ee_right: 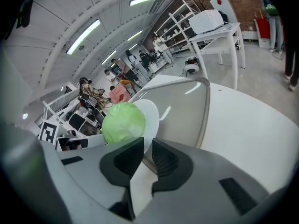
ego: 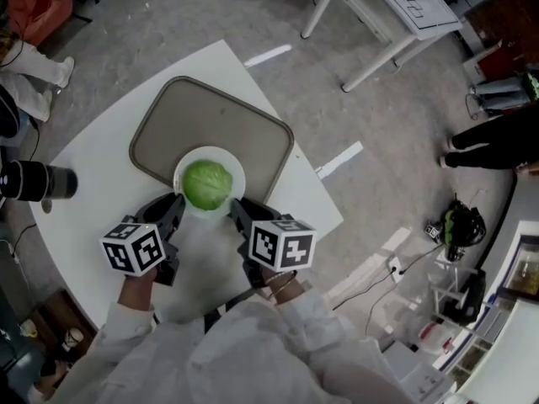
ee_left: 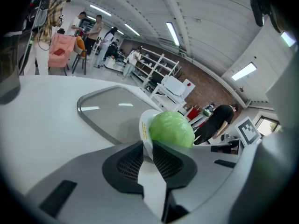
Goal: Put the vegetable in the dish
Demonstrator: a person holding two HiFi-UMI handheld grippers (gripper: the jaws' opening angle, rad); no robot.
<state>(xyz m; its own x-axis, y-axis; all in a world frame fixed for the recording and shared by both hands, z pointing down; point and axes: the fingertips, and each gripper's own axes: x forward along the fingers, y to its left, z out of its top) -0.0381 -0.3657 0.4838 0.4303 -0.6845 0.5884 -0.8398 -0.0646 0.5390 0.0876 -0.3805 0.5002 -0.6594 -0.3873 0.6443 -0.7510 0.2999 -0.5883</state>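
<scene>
Clamping the dish (ego: 210,151), left tool (ego: 178,204) and right tool (ego: 237,207) flank its cabbage (ego: 207,184).

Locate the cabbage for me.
Head view, centre: the cabbage sits in the white dish at the grey tray's near edge, between the left gripper and right gripper, both clamped on its rim.

Left gripper (ee_left: 147,148) fingers (ee_left: 127,164) pinch white dish (ee_left: 144,124) rim; green cabbage (ee_left: 171,129) in dish; tray (ee_left: 110,111) behind.
</scene>
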